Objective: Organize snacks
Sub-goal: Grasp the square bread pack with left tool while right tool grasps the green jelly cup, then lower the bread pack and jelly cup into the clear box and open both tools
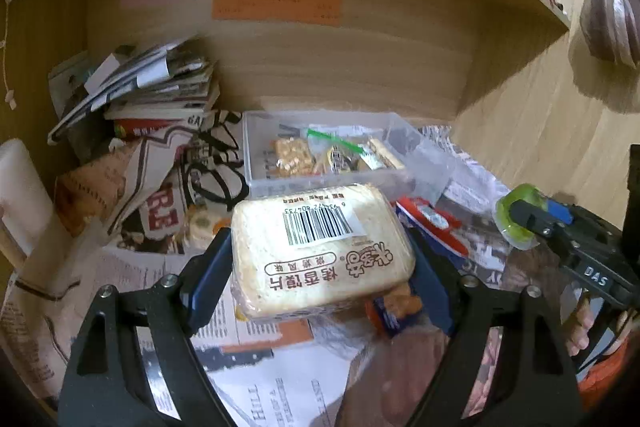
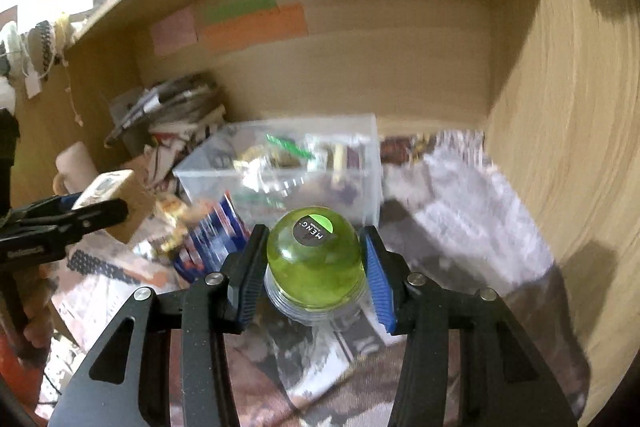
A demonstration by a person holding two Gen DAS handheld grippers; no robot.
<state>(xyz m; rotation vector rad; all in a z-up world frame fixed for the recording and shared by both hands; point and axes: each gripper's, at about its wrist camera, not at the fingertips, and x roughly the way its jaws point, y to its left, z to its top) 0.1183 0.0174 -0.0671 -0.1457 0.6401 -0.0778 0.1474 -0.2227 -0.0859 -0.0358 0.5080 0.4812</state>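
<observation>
My left gripper (image 1: 320,267) is shut on a pale bread-slice snack packet (image 1: 320,247) with a barcode, held above the newspaper just in front of a clear plastic box (image 1: 256,183) that holds several snacks. My right gripper (image 2: 316,267) is shut on a green jelly cup (image 2: 316,263) with a black MENG label, near the same clear box (image 2: 360,147). In the left wrist view the right gripper (image 1: 524,223) and the jelly cup (image 1: 516,203) appear at the right. In the right wrist view the left gripper (image 2: 100,211) holds the packet (image 2: 108,187) at the left.
A red-and-blue snack wrapper (image 1: 432,223) and an orange-blue packet (image 1: 396,307) lie on newspaper (image 1: 260,387) beside the box. A stack of books and papers (image 1: 152,91) fills the back left. Wooden cubby walls (image 2: 560,147) close in behind and at the right.
</observation>
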